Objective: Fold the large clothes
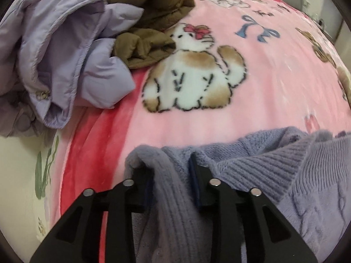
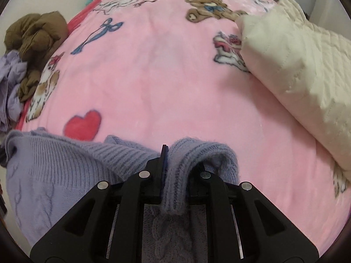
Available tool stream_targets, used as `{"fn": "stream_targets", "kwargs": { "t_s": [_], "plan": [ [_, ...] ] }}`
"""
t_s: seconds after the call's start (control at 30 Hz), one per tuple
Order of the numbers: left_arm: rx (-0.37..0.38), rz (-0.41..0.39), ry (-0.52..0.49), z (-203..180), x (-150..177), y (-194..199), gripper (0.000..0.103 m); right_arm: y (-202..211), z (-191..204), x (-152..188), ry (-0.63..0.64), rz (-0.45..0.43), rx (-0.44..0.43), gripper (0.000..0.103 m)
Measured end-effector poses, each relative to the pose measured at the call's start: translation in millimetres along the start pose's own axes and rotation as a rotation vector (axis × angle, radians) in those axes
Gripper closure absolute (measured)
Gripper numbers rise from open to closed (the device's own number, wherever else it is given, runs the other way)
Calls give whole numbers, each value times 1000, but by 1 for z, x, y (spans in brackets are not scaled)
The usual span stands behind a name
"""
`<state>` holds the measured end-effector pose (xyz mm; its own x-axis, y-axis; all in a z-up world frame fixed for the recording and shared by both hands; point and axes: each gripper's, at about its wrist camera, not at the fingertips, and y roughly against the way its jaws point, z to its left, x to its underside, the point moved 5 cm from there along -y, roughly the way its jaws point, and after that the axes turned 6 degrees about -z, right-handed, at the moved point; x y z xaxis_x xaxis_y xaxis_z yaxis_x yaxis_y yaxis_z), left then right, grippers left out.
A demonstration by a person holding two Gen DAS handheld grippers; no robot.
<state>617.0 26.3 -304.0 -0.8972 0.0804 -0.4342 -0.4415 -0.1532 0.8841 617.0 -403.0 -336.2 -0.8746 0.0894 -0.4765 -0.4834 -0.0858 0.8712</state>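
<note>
Progress, as judged from both views: the lilac knit sweater lies bunched at the lower edge of each frame on the pink blanket of the bed, with a ribbed edge raised in each claw; no flat, squared fold is visible, so the fold appears barely started or only at its first turn; smoothing and the remaining folds are left

Left claw: jaws part-open, a ribbed strip of the sweater passing between them and draped over the left finger; whether the pads press on it cannot be told; right claw: jaws nearly closed, pinching a ribbed band of the same sweater that folds over the right finger

Other garments appear to await handling: a lavender padded jacket and a brown padded jacket lie crumpled together in the upper left of the left wrist view

View differences: the right wrist view alone shows a cream quilted item at the right of the frame, seemingly a folded bundle, plus a red heart print just beyond the sweater; the left wrist view alone shows the lavender jacket's zip and lining in detail, and a pale floral sheet at the lower left, beside the blanket's edge
</note>
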Motion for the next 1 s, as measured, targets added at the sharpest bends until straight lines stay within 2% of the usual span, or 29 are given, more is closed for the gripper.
{"fn": "stream_targets", "kwargs": {
  "t_s": [0.1, 0.2, 0.23, 0.27, 0.3, 0.33, 0.4, 0.43, 0.47, 0.53, 0.6, 0.63, 0.67, 0.8, 0.9, 1.0],
  "plan": [
    [18, -32, -54, -1, 4, 11, 68, 8, 10, 3, 49, -15, -4, 84],
    [51, -55, -104, 0, 9, 26, 65, 22, 16, 4, 64, -17, -20, 74],
    [64, -55, -113, 2, 9, 32, 65, 28, 17, 2, 69, -23, -23, 68],
    [87, -59, -116, 4, 8, 38, 64, 35, 18, -1, 67, -35, -34, 53],
    [106, -63, -115, 6, 7, 44, 63, 42, 20, -3, 57, -47, -59, 44],
    [130, -68, -108, 8, 5, 49, 58, 50, 22, -5, 39, -54, -96, 35],
    [201, -74, -87, 11, 3, 61, 40, 60, 27, -6, 36, -58, -123, 34],
    [225, -81, -85, 11, 2, 65, 30, 63, 30, -7, 52, -59, -115, 30],
    [237, -109, -92, 11, 1, 72, 29, 67, 32, -8, 71, -67, -95, 25],
    [236, -154, -132, 11, -1, 81, 28, 79, 35, -12, 102, -104, -77, 25],
    [193, -174, -172, 12, 1, 87, 18, 89, 34, -14, 109, -125, -63, 22],
    [169, -195, -193, 14, 2, 90, 13, 94, 32, -13, 116, -131, -51, 17],
    [157, -218, -215, 16, 6, 95, 12, 99, 29, -10, 120, -138, -34, 13],
    [177, -197, -249, 31, 37, 97, 12, 117, 8, 25, 101, -135, -31, 13],
    [186, -155, -214, 50, 73, 91, 12, 136, -16, 75, 40, -152, -53, 16],
    [208, -162, -189, 61, 107, 94, 12, 145, -29, 116, 31, -125, -42, 17]
  ]
}}
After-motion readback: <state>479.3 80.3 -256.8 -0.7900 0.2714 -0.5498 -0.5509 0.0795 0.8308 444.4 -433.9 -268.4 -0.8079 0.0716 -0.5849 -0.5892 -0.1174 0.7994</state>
